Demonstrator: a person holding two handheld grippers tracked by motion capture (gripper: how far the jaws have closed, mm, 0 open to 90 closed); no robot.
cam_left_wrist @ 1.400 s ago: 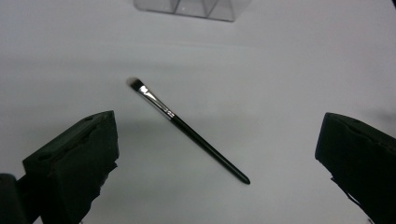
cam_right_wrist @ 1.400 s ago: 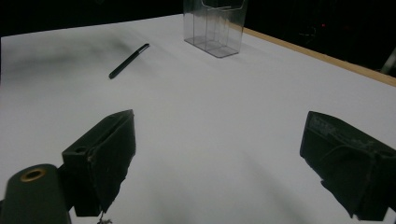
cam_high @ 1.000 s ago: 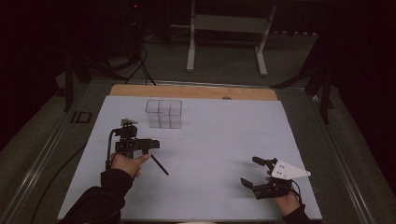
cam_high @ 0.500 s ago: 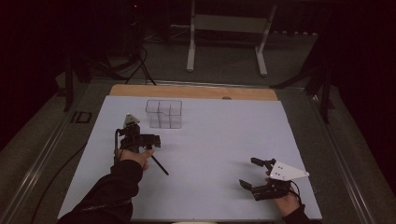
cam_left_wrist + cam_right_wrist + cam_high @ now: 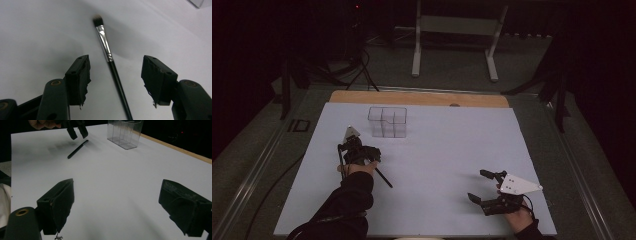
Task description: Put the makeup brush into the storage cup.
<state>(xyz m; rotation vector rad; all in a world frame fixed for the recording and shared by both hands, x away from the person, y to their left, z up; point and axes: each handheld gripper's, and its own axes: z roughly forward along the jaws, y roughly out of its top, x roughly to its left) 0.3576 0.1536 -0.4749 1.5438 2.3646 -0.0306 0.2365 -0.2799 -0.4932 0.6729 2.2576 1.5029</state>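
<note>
Lying flat on the white tabletop (image 5: 452,150), the brush (image 5: 110,60) sits in front of the clear box (image 5: 387,121), a little to its left. The left claw (image 5: 115,75) has just been closing, with the brush between its jaws, not yet pinched. Far right of the box, the right claw (image 5: 482,186) stands wide apart, holding nothing.

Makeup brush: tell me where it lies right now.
In the high view the makeup brush lies flat on the white sheet, left side, under the left gripper, before the clear organizer.
</note>
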